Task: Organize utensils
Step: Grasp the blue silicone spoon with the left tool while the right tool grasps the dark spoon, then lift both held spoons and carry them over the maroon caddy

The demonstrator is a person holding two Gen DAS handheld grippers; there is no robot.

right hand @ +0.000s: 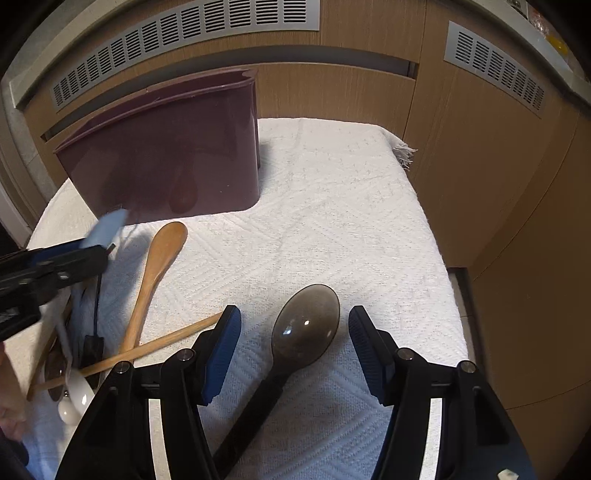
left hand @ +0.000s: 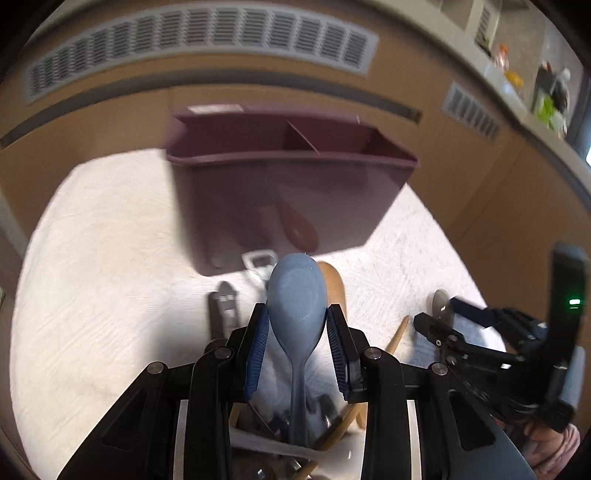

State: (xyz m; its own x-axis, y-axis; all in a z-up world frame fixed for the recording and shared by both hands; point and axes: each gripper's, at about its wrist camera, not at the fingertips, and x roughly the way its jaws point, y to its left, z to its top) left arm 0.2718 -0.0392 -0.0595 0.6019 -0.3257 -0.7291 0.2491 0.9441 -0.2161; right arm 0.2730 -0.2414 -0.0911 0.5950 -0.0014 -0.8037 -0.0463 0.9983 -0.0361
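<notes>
My left gripper (left hand: 297, 317) is shut on a light blue spoon (left hand: 297, 291), bowl forward, held above the white cloth in front of the maroon utensil caddy (left hand: 288, 199). The caddy has a divider inside. In the right wrist view the caddy (right hand: 166, 162) stands at the back left, and the left gripper (right hand: 55, 266) with the blue spoon (right hand: 107, 227) is at the left. My right gripper (right hand: 293, 328) is open with its fingers on either side of a dark translucent spoon (right hand: 306, 325) lying on the cloth.
A wooden spoon (right hand: 155, 273), a wooden stick (right hand: 155, 343), a white utensil (right hand: 75, 402) and dark utensils lie in a pile at the left on the white cloth (right hand: 332, 221). Wooden cabinet panels with vents (right hand: 184, 29) stand behind. The right gripper (left hand: 480, 343) shows in the left view.
</notes>
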